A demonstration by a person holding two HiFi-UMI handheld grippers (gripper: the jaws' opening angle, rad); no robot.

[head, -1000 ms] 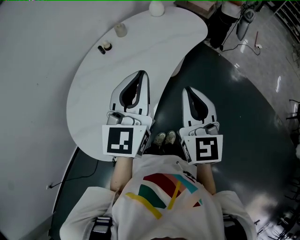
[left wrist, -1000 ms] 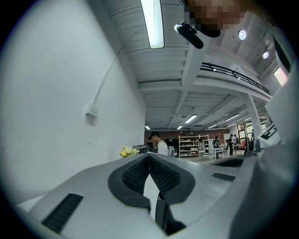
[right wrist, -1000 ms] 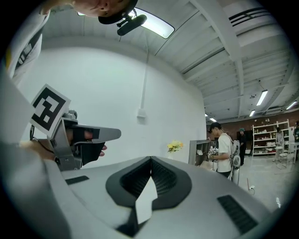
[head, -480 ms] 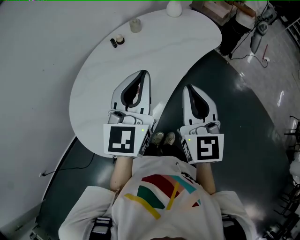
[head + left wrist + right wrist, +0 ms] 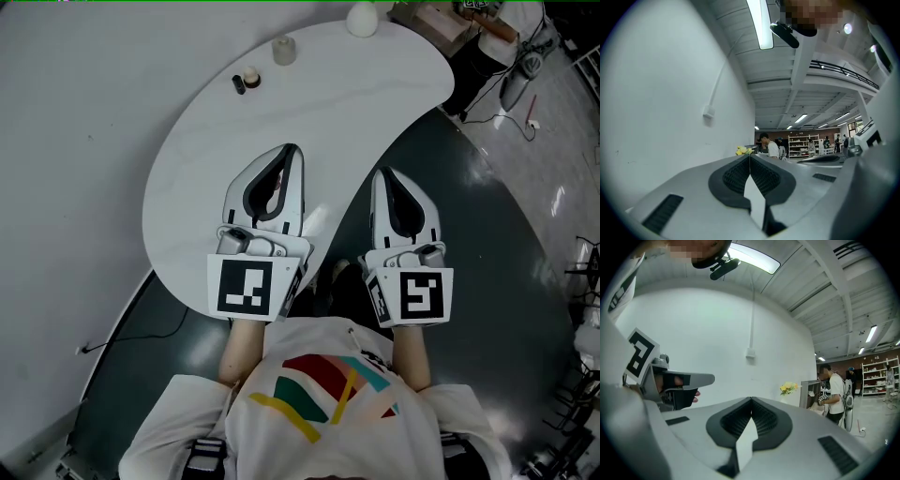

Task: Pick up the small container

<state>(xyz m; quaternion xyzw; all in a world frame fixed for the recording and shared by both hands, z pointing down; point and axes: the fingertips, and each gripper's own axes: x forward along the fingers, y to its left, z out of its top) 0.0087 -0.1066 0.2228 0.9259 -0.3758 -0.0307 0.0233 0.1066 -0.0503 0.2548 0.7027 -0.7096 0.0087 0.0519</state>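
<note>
- The white curved table (image 5: 187,178) runs from your left gripper (image 5: 292,152) up to the wall; dark floor (image 5: 487,253) lies to its right, with cables (image 5: 525,89) and gear at the far corner.
- At the table's far end stand three things: a white round object (image 5: 362,19), the small container (image 5: 283,50), and to its left a tiny dark-and-pale item (image 5: 247,80).
- Your left gripper hangs level over the near part of the table, jaws pressed together with nothing between them.
- Your right gripper (image 5: 382,174) hangs beside it over the floor, just off the table's edge, jaws likewise closed and empty.
- The container sits well apart from both, almost straight ahead of your left fingertips, with only bare tabletop between.
- Both gripper views show yellow flowers (image 5: 789,388) and people by shelves (image 5: 804,143) far off; the container shows in neither.
</note>
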